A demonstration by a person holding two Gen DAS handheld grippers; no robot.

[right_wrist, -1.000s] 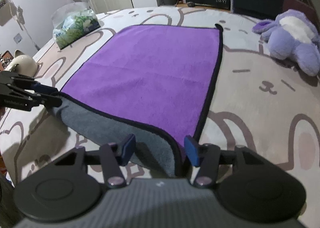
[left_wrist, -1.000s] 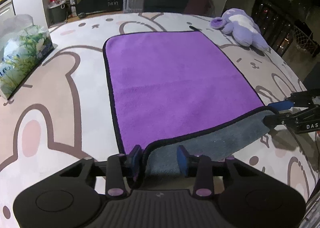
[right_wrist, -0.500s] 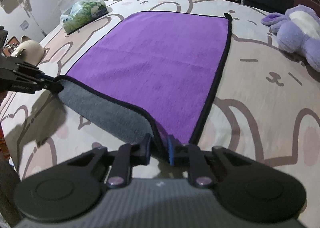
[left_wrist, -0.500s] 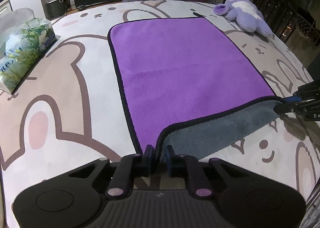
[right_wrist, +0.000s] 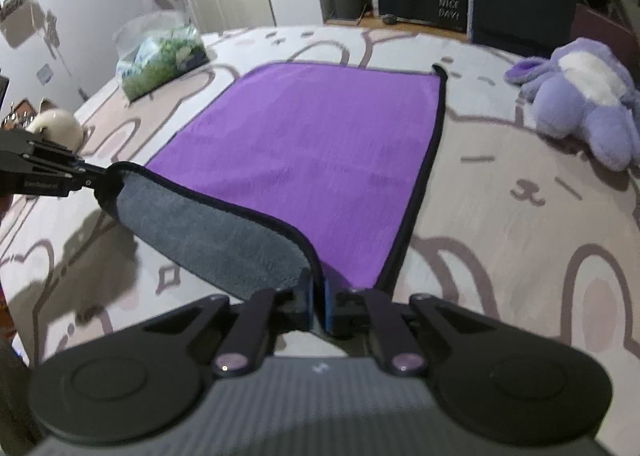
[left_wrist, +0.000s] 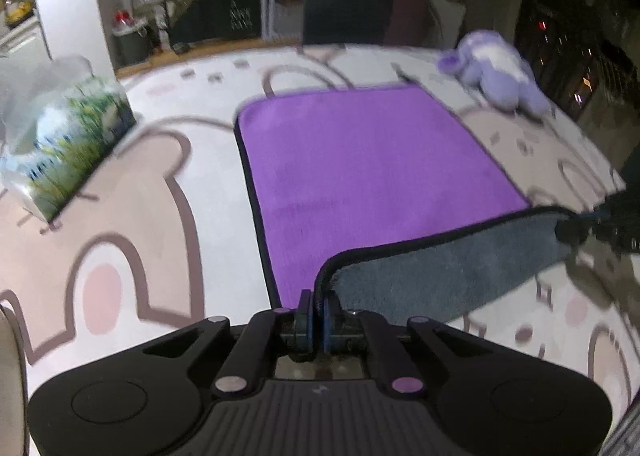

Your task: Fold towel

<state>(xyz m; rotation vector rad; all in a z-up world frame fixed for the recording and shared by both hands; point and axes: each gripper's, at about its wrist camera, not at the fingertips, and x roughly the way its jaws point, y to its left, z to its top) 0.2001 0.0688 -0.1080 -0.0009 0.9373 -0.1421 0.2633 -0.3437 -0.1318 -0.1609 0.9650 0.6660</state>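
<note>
A purple towel [left_wrist: 360, 159] with a black border and grey underside lies flat on a bed with a bunny-print cover; it also shows in the right wrist view [right_wrist: 304, 143]. My left gripper [left_wrist: 317, 314] is shut on the towel's near left corner. My right gripper [right_wrist: 317, 306] is shut on the near right corner. Both corners are lifted, so the near edge hangs raised between them and shows its grey underside [left_wrist: 440, 276]. Each gripper appears in the other's view, the right one [left_wrist: 576, 230] and the left one [right_wrist: 90, 181].
A tissue pack [left_wrist: 68, 143] lies at the left of the bed [left_wrist: 120, 223]. A purple plush toy [right_wrist: 584, 103] lies at the far right. A small white rounded object [right_wrist: 56, 127] sits at the left edge. Cabinets, a bin and a dark sign stand beyond the bed.
Both grippers went from open around the near corners to shut on them. They have since lifted the corners, so more grey underside shows along the near edge.
</note>
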